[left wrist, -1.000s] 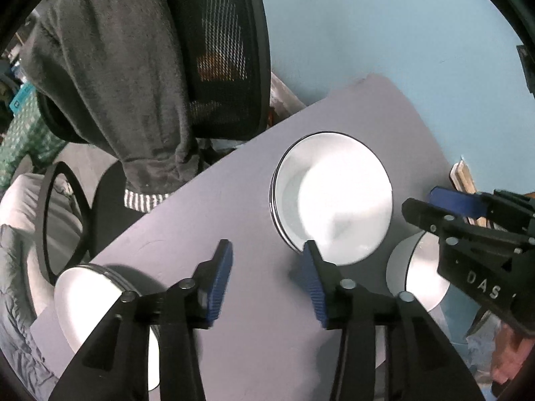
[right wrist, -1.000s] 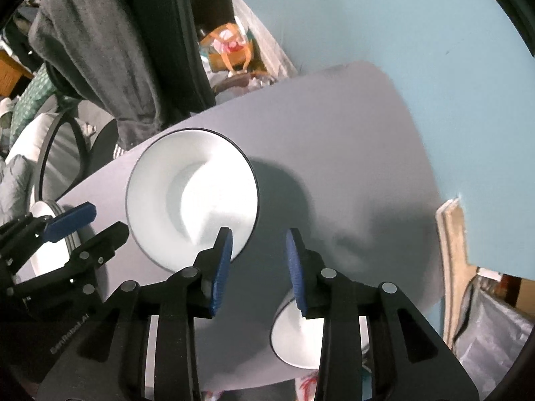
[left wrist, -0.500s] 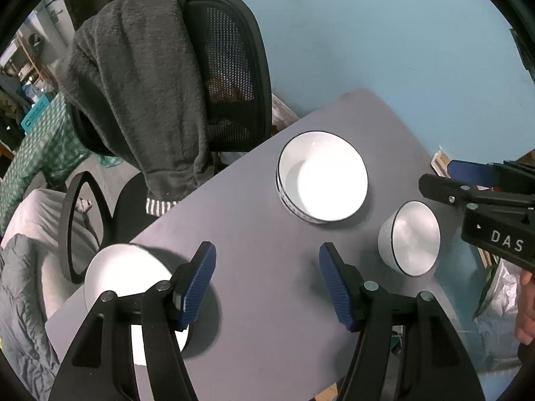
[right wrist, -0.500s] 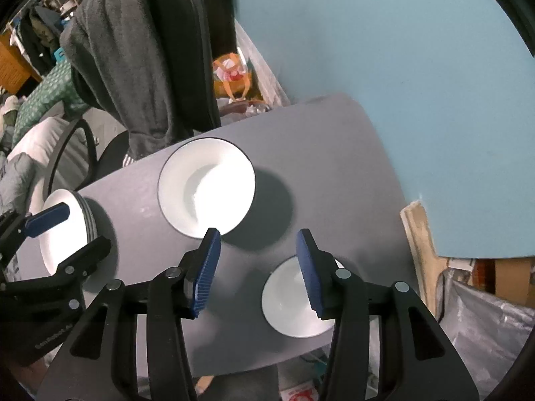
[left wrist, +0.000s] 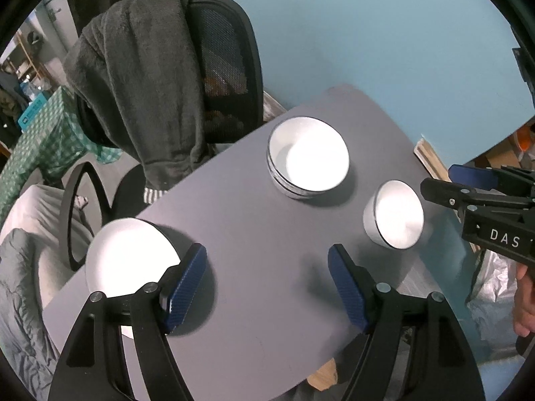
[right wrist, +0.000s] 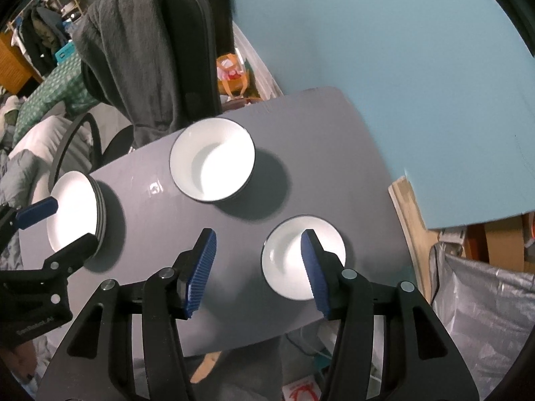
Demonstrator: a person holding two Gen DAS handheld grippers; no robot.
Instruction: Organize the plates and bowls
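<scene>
Well, all the crockery sits on the grey bench (left wrist: 254,300): a stack of plates (right wrist: 72,214) at its left end, a stack of wide bowls (left wrist: 307,158) toward the far side, and a small bowl (right wrist: 302,262) alone near the right edge. Both tools hang above, empty. The left gripper (left wrist: 267,287) has just been opening its jaws, and they stand spread with only bare bench between them; the right gripper (right wrist: 259,270) has also been opening, its jaws parted over the small bowl without touching it.

These pieces look like glazed ceramic: stiff, smooth, probably slippery, and liable to chip if knocked or dropped. I would pinch a rim, one jaw inside and one outside, since the bodies look too wide to span. A whole stack would likely be heavy and could slide apart.

An office chair (left wrist: 230,67) draped with a grey garment (left wrist: 140,90) stands close behind the bench, a blue wall (right wrist: 384,67) beyond. The small bowl's nearness to the edge is the hazard.
</scene>
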